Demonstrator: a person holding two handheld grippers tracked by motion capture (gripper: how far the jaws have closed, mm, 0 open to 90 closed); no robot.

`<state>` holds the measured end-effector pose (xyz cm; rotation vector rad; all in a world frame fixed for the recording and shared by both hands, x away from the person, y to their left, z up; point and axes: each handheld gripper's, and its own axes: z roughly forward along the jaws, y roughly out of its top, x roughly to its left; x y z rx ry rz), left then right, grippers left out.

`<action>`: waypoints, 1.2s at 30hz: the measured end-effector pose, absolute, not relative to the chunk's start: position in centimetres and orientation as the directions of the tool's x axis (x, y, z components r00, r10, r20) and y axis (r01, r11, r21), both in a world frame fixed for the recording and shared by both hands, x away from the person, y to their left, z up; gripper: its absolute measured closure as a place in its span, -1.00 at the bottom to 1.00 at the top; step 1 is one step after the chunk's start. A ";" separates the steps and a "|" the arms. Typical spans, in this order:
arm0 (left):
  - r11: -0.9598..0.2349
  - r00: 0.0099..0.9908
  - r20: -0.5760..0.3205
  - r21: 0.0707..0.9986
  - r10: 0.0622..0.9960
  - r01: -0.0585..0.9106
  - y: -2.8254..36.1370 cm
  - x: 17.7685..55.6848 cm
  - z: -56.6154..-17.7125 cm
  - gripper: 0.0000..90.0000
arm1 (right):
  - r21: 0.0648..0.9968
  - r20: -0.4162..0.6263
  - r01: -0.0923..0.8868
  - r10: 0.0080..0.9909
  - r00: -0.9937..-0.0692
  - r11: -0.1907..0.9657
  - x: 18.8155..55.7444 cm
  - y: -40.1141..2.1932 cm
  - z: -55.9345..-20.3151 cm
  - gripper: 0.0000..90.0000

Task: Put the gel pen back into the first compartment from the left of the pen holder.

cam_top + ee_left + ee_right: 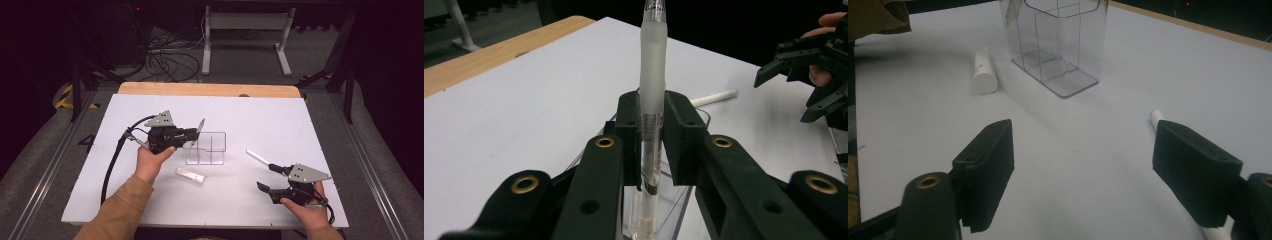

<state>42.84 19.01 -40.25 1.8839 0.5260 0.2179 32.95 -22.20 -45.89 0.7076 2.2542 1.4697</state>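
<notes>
The frosted clear plastic pen (653,75) stands upright between the left gripper (653,130) jaws, clamped at mid-barrel, its lower end inside the clear acrylic divided organiser (212,148). Right of the organiser, the right gripper (1083,165) jaws stand wide apart, holding nothing.

A white work surface (260,115) lies over a wooden table (200,89) in a dim room. Beyond it, grey carpet (240,65) carries a tangle of black cables (170,62) and a white desk frame (245,22); yellow-black hazard tape (64,96) marks the floor.
</notes>
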 end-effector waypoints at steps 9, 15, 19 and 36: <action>-0.309 0.859 -0.012 0.931 0.512 0.197 19.8 41.5 -38.7 -0.15 | 0.920 -0.026 0.211 0.586 -0.810 0.331 32.9 -22.2 -45.8 -0.43; -0.328 0.829 0.037 0.928 0.558 0.179 20.9 39.6 -37.8 -0.59 | 0.921 -0.027 0.208 0.588 -0.809 0.330 33.0 -22.2 -45.8 -0.43; -0.331 0.830 0.038 0.926 0.556 0.179 21.3 38.8 -37.7 -0.69 | 0.920 -0.029 0.208 0.588 -0.808 0.331 33.0 -22.2 -45.7 -0.43; -0.317 0.812 0.042 0.931 0.582 0.179 22.8 36.8 -37.6 -0.88 | 0.926 -0.040 0.198 0.605 -0.795 0.321 33.0 -22.4 -45.5 -0.51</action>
